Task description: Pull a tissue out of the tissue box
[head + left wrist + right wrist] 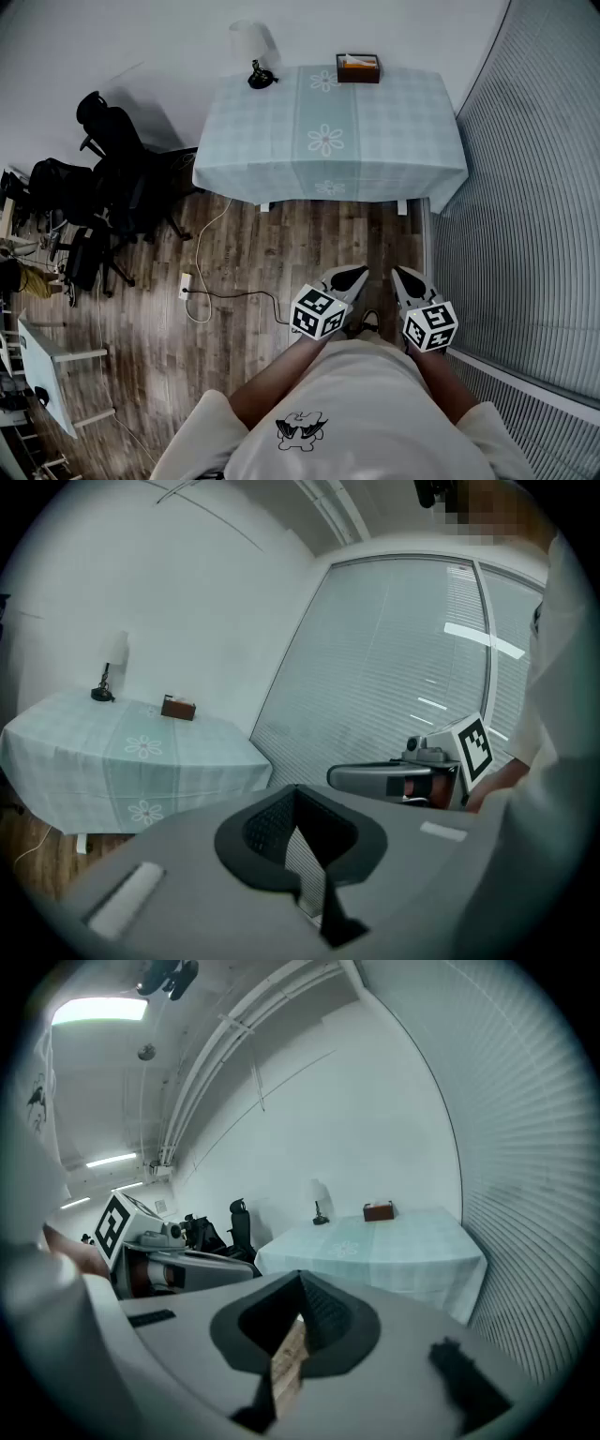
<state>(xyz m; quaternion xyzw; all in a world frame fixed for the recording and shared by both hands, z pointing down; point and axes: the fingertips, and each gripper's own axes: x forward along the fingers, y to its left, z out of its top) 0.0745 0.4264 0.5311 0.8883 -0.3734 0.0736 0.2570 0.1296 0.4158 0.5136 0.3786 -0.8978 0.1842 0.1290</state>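
At twelve o'clock from the person, well apart across bare wooden floor (pixel 281 253), the tissue box (pixel 358 68) sits on the far edge of a table (pixel 394 122) with a pale cloth, a lamp (pixel 255 58) off at its nine o'clock. The box's long side runs from nine to three, so it faces the person broadside; its tissue is too small to make out. The left gripper (pixel 354 273) lines up almost straight below the box, while the right gripper (pixel 401 274) sits a little toward three o'clock, so the left looks marginally better placed, though both are far out of reach. Each is held close against the body at waist height, side by side, tipped slightly downward toward the table. Both pairs of jaws are together with nothing between them
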